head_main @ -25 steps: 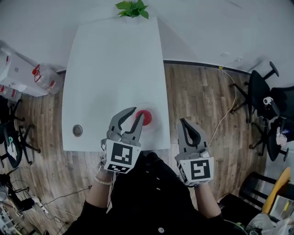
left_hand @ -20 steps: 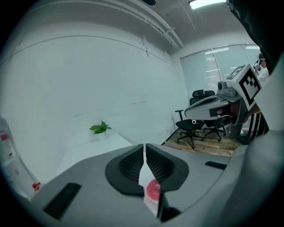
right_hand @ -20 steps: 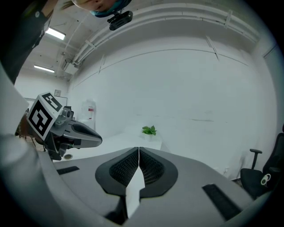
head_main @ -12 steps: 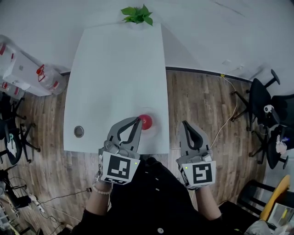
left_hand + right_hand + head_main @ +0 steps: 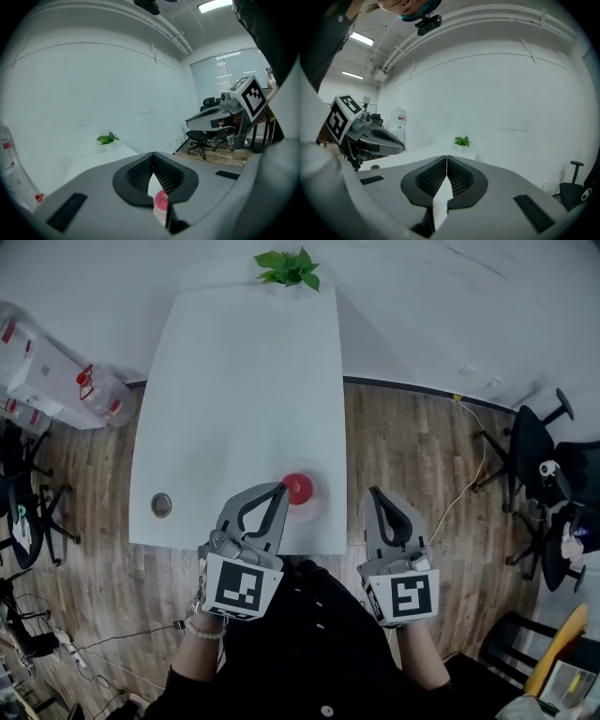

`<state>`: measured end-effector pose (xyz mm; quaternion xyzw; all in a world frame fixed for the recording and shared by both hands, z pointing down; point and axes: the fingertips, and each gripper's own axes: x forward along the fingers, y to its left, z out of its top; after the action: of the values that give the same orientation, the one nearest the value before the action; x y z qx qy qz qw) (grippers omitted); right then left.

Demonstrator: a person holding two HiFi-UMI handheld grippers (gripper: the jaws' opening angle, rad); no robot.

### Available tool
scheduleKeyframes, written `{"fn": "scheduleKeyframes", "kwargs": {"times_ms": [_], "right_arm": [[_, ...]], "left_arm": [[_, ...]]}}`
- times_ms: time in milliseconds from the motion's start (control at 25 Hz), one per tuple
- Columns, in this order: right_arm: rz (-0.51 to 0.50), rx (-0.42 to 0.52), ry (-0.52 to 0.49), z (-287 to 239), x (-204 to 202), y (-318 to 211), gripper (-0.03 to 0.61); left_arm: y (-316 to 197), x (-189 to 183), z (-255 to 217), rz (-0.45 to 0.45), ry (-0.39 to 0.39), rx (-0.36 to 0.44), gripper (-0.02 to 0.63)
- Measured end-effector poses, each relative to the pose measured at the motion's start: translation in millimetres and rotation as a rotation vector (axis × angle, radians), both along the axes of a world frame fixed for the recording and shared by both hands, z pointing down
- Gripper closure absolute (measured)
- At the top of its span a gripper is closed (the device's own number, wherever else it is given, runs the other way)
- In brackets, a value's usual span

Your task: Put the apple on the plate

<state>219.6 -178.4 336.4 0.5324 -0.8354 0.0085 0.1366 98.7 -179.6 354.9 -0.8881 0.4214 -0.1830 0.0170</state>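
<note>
apple (image 5: 298,487) is seen resting on plate (image 5: 322,504) near bench (image 5: 234,381) front edge | left gripper (image 5: 279,489) is closed on nothing just beside it, placing judged done | right gripper (image 5: 377,493) is closed, unneeded, beside the bench

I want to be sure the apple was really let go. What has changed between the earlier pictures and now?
The left gripper has shut its jaws, which stood open right by the apple a second ago. It now holds nothing and its tip is just beside the fruit. The apple has stayed on the plate. The right gripper has stayed shut and has kept its place.
</note>
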Motion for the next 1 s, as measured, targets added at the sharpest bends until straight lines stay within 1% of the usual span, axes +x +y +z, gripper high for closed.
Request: {"fn": "scheduleKeyframes", "kwargs": {"times_ms": [160,320,560,680,880,1000], "right_arm": [[-0.008,0.0,0.006,0.3,-2.0,0.3,0.537],[-0.01,0.005,0.007,-1.8,-3.7,1.3,0.537],[-0.018,0.009,0.015,-2.9,-8.3,0.7,0.537],[-0.021,0.009,0.018,-2.0,-8.9,3.7,0.537],[-0.026,0.014,0.028,-2.9,-11.8,8.4,0.537],[-0.03,0.016,0.034,-2.8,-12.4,8.5,0.537]], "left_arm": [[3.4,-3.1,9.6,-0.001,-0.005,0.0,0.6],[-0.2,-3.8,-0.1,-0.02,0.007,-0.008,0.6],[-6.4,-3.9,-0.9,0.022,-0.018,0.039,0.6],[-6.7,-4.7,-1.5,0.024,-0.018,0.046,0.6],[-3.7,-5.3,-1.1,0.024,-0.013,0.041,0.6],[-3.6,-5.6,-0.7,-0.005,0.008,0.006,0.6]]}}
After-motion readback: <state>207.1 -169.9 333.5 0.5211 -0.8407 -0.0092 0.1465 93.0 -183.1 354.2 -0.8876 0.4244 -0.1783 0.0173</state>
